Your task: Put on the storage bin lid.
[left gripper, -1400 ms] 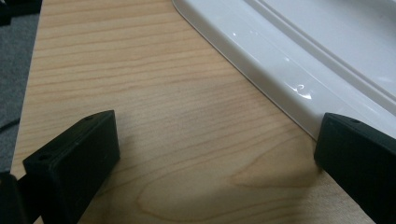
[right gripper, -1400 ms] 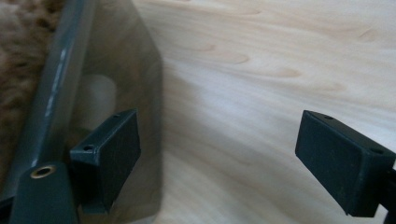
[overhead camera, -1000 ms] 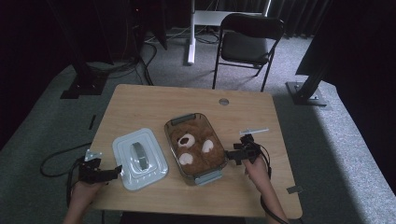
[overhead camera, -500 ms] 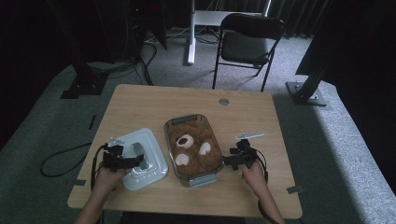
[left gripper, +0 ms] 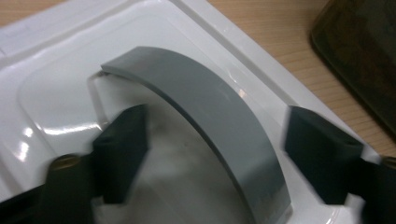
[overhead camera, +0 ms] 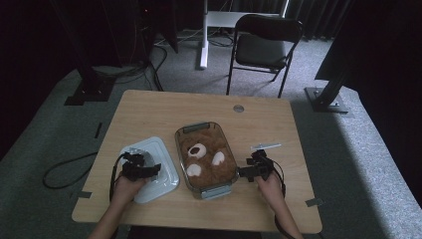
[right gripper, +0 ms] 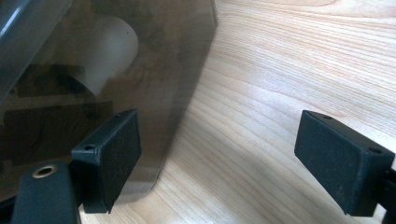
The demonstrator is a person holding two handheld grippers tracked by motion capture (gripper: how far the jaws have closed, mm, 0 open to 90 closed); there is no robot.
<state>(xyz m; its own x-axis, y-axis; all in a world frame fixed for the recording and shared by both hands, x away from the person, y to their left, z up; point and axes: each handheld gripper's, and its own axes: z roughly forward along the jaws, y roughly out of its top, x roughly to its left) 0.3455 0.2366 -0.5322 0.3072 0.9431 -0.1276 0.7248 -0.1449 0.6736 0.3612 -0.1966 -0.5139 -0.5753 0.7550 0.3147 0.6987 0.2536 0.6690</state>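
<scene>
The left tool (left gripper: pixel 215 154) straddles the grey handle (left gripper: pixel 210 116) of the white lid (overhead camera: pixel 161 164); its jaws have just been closing, not yet clamped. The right tool (right gripper: pixel 219 158) stands apart beside the glass dish (overhead camera: pixel 221 186).

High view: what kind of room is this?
Probably a recording studio or lab, not a home: black curtains all round, stand bases on grey carpet, one bare wooden table and a folding chair.

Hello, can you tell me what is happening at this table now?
A person works with tongs in each hand. The left tongs sit over the white lid, astride its grey handle; their jaws have just been closing but do not yet press on it. The right tongs wait open beside the glass dish, which holds a brown teddy bear. The lid lies on the table, left of the dish.
</scene>
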